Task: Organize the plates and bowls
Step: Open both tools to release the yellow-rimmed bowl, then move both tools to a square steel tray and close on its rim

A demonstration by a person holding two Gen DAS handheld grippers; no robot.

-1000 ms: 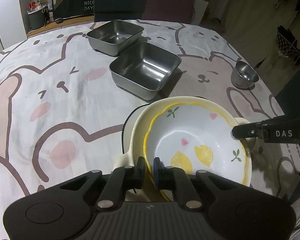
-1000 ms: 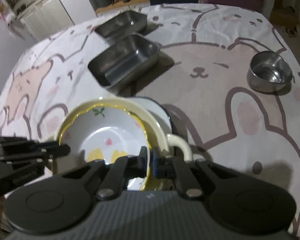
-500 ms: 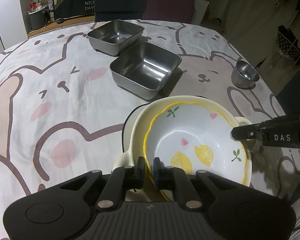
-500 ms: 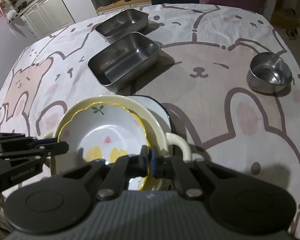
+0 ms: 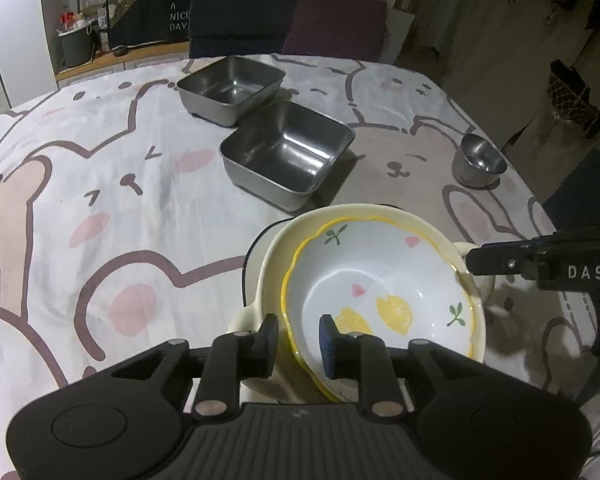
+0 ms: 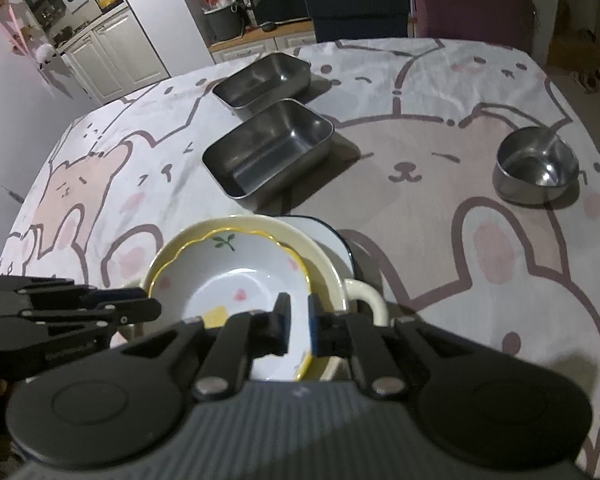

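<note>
Lemon bowl (image 5: 380, 284) sits nested in a cream bowl (image 5: 276, 256) w/ handles, on a dark-rimmed plate (image 6: 332, 236), near edge of table w/ bear-print cloth (image 5: 100, 168). Left gripper (image 5: 298, 340) jaws opening, straddling lemon bowl's near rim, pads not pressing it. Right gripper (image 6: 299, 326) at opposite rim, jaws also opening, rim between them w/ a gap. Two square steel trays (image 5: 286, 152) (image 5: 232, 88) stand side by side beyond the stack; small steel cup (image 6: 536, 164) well apart to the right.
</note>
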